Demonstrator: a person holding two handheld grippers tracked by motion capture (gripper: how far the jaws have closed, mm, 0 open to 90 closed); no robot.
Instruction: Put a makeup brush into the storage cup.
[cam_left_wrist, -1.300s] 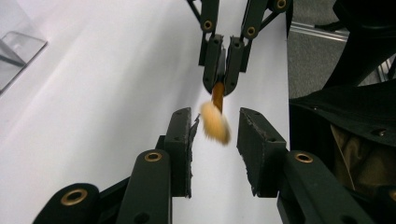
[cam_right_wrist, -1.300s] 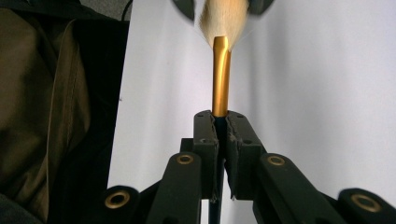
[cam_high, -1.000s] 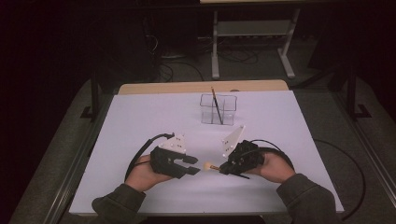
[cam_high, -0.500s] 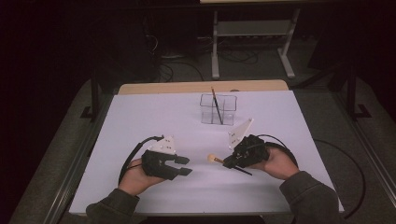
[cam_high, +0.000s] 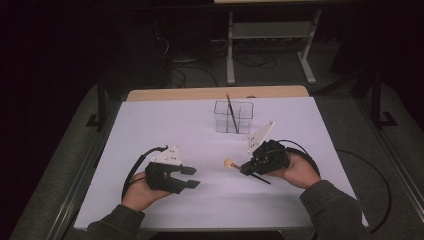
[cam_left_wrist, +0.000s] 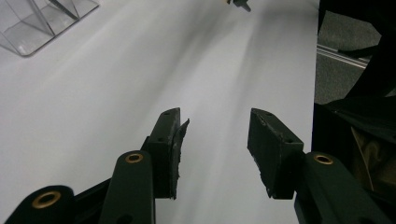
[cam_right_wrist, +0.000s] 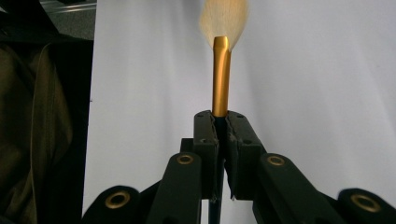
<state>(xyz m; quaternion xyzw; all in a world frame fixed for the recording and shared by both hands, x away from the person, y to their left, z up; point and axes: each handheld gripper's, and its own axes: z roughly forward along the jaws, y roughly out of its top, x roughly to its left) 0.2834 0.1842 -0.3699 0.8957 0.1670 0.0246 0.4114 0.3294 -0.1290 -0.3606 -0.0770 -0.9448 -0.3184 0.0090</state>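
Observation:
A makeup brush (cam_high: 228, 163) with a gold ferrule (cam_right_wrist: 221, 79) and pale bristles sticks out of my right gripper (cam_high: 246, 169), which is shut on its dark handle; the bristles point left toward the other hand. In the right gripper view, the jaws of my right gripper (cam_right_wrist: 220, 119) pinch the handle just below the ferrule. My left gripper (cam_high: 194, 177) hovers low over the white sheet at the front left, apart from the brush. Its jaws have just been opening, and in the left gripper view nothing lies between the jaws of my left gripper (cam_left_wrist: 215, 126).
A clear plastic organizer (cam_high: 233, 117) stands at the back middle of the white table cover (cam_high: 165, 125), with a dark thin brush (cam_high: 231, 112) leaning in it. The organizer (cam_left_wrist: 32, 23) is at the upper left of the left gripper view. Black cables loop behind both grippers.
My left gripper has drawn back to the left, away from the brush head, and its jaws stand wider apart. The right gripper keeps its hold and has hardly moved.

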